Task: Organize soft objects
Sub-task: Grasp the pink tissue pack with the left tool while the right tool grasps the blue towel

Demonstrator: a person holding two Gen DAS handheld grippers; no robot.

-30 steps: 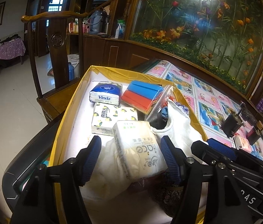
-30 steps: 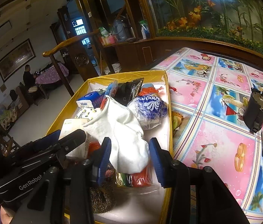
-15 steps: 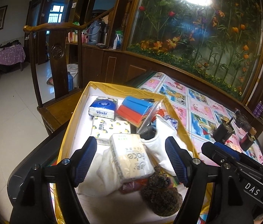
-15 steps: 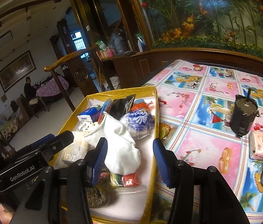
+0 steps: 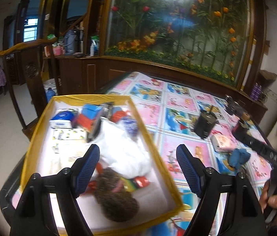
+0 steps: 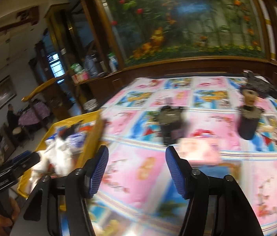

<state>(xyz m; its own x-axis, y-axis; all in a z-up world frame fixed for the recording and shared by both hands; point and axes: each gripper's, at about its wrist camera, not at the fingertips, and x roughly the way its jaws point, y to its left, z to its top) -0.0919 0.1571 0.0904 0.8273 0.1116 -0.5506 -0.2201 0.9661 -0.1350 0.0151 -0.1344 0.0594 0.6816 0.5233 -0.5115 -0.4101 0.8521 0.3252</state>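
A yellow-rimmed box [image 5: 159, 157] holds soft things: a white cloth [image 5: 124, 147], a brown fuzzy ball [image 5: 116, 198], tissue packs [image 5: 62, 118] and sponges [image 5: 88, 116]. My left gripper [image 5: 138, 169] is open and empty, raised above the box's right rim. My right gripper [image 6: 136, 171] is open and empty over the patterned tablecloth, to the right of the box [image 6: 91, 137]. A pink tissue pack [image 6: 199, 151] lies just beyond its right finger. It also shows in the left wrist view [image 5: 221, 142], beside a blue soft object [image 5: 238, 157].
Two dark cylindrical holders [image 6: 170, 125] [image 6: 249, 122] stand on the flowered tablecloth [image 6: 138, 173]. A wooden chair [image 5: 30, 68] stands left of the box. A wood-framed flower panel [image 5: 177, 29] runs along the back.
Both grippers have risen and swung right, away from the box's contents. The right gripper now points at the tablecloth and the pink pack. Both frames are blurred by motion.
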